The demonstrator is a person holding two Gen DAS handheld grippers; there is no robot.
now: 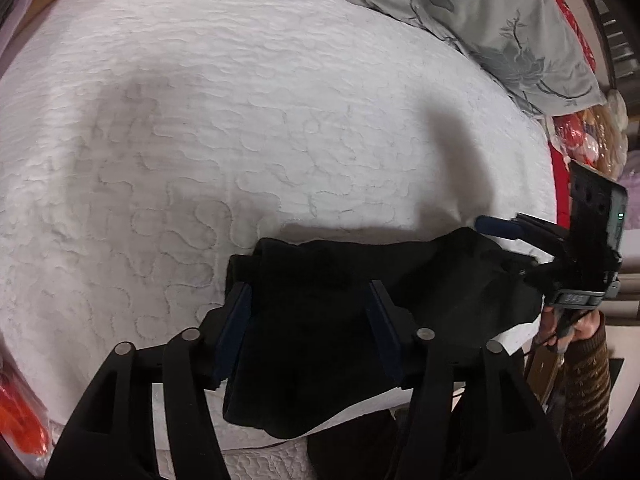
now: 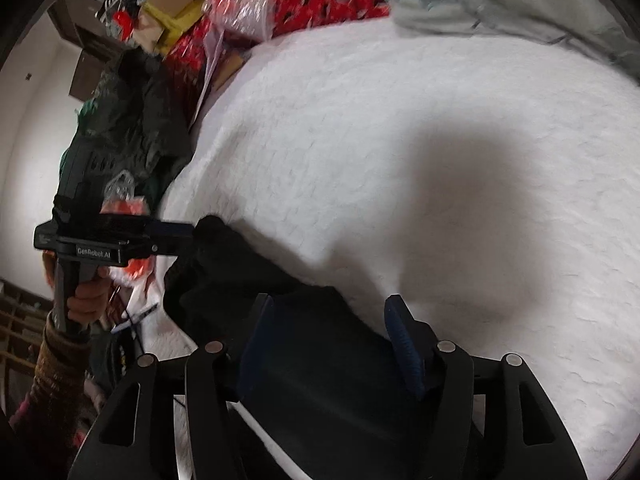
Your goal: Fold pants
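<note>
Black pants point(image 1: 340, 312) lie bunched at the near edge of a white quilted bed point(image 1: 240, 120). My left gripper point(image 1: 308, 292) has its jaws wide apart, one on each side of the cloth, which fills the gap between them. My right gripper point(image 2: 328, 312) is also open with the black pants point(image 2: 304, 344) between its fingers. The right gripper shows in the left wrist view point(image 1: 504, 228) at the cloth's right end. The left gripper shows in the right wrist view point(image 2: 180, 232) at the cloth's left end.
A grey flowered pillow point(image 1: 480, 20) lies at the far right of the bed. Red bedding, boxes and bags point(image 2: 224, 12) are piled beside the bed. An orange bag point(image 1: 20, 420) lies at the lower left.
</note>
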